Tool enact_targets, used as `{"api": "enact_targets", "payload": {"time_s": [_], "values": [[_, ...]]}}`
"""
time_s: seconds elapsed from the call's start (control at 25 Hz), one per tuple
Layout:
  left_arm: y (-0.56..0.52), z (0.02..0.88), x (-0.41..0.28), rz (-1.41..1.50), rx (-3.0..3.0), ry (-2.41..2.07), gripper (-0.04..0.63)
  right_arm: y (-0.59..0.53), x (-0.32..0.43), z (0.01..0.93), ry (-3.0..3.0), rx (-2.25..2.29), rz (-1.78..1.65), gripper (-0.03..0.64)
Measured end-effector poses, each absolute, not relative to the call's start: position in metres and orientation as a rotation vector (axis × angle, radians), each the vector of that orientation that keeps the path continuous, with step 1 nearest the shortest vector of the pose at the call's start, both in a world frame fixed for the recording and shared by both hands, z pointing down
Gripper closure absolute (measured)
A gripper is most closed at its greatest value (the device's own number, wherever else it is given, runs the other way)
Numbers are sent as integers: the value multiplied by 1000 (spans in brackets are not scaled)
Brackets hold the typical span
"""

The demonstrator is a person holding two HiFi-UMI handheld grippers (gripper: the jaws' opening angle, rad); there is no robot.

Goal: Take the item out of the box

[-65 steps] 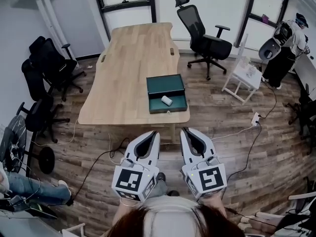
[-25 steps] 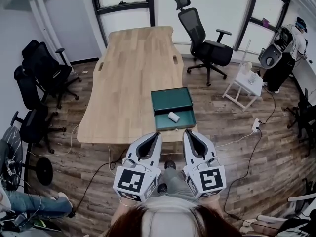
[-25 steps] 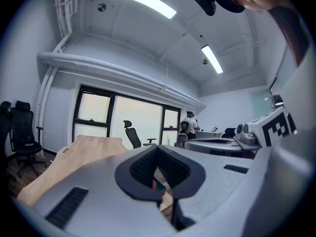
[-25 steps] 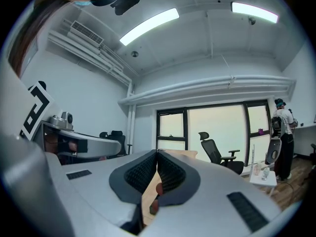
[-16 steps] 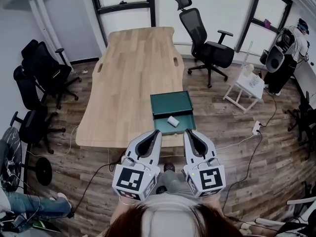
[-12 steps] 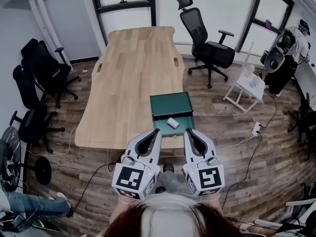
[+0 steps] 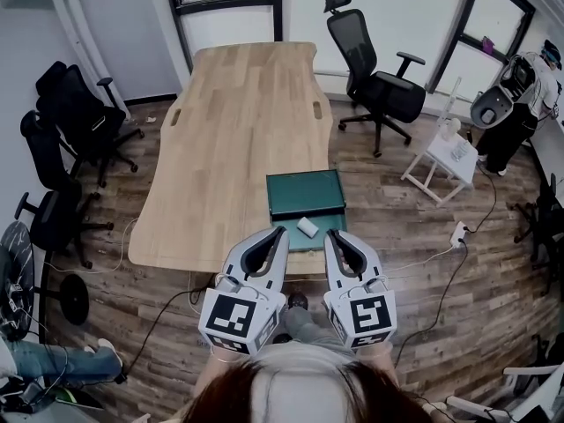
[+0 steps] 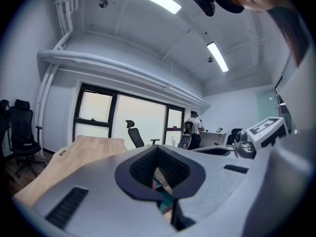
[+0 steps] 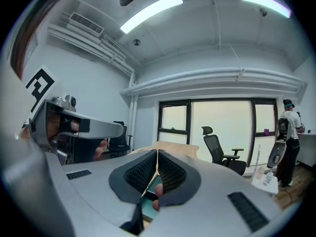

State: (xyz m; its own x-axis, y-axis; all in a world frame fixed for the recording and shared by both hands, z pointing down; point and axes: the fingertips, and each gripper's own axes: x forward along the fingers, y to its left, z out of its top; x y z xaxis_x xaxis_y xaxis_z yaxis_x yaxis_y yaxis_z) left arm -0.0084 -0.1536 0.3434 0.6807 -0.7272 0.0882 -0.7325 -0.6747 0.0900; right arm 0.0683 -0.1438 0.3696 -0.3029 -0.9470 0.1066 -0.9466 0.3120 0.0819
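Facing box: closed right gripper, seemingly empty.

The box sits on the worktop's near right edge, a roll inside; left tool and right tool side by side before it.

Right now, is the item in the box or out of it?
Inside: the white item lies on the floor of the open green box, near the edge of the table.

Wood-plank floor, black office chairs
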Motion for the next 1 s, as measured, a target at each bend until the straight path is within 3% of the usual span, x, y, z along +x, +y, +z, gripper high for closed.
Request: {"api": "enact_targets", "payload": {"time_s": [1.0], "values": [[-230, 358, 7, 124, 2708, -1243, 588, -228, 68, 445, -2373, 1470, 113, 588]]}}
